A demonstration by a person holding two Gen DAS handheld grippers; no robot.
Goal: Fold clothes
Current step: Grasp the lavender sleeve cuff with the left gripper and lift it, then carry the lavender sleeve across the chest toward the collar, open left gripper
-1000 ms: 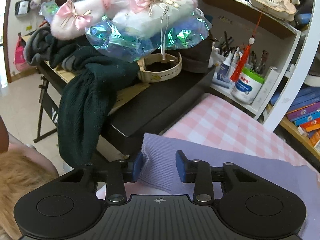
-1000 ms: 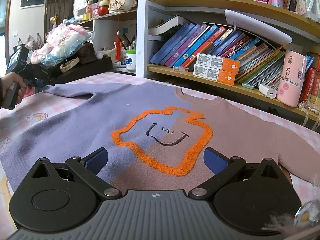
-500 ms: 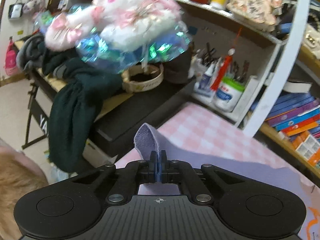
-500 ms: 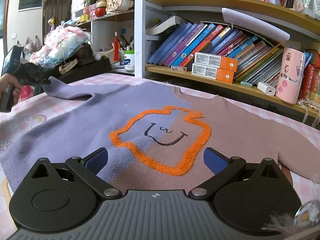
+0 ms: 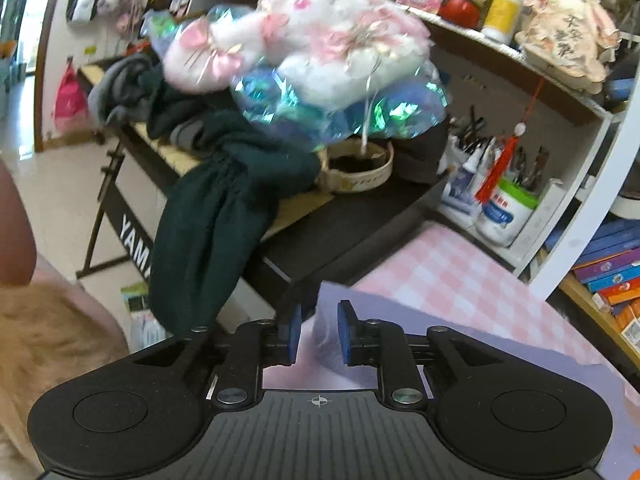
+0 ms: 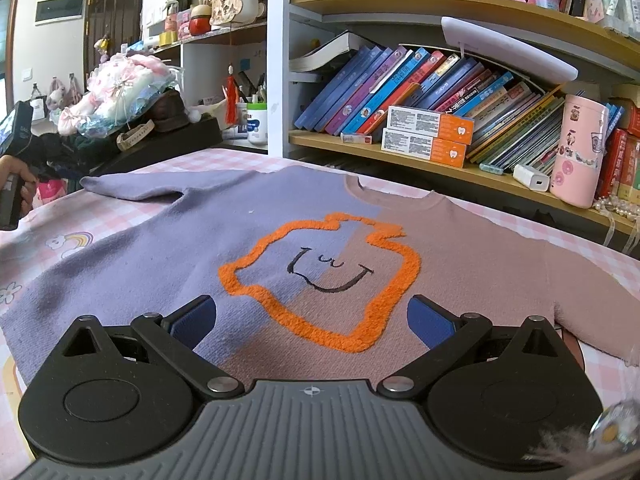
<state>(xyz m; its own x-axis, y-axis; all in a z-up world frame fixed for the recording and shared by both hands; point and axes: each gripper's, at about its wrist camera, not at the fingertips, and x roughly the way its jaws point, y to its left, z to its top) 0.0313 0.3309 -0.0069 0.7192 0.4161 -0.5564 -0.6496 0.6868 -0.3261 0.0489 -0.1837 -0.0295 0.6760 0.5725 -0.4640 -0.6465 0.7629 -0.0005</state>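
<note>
Risk: left gripper (image 5: 317,334) jaws, just opening, narrowly parted, pinch nothing; purple sleeve cuff (image 5: 348,300) slack between, may slip. Right gripper (image 6: 311,317) jaws wide, empty above sweater (image 6: 280,248).

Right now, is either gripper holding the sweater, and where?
Neither. The left gripper has just been opening, pads apart around the purple sleeve cuff without pinching. The right gripper is wide open above the sweater.

left gripper (image 5: 318,334): jaws just opening, narrowly parted, seemingly gripping nothing | right gripper (image 6: 312,318): jaws wide apart
</note>
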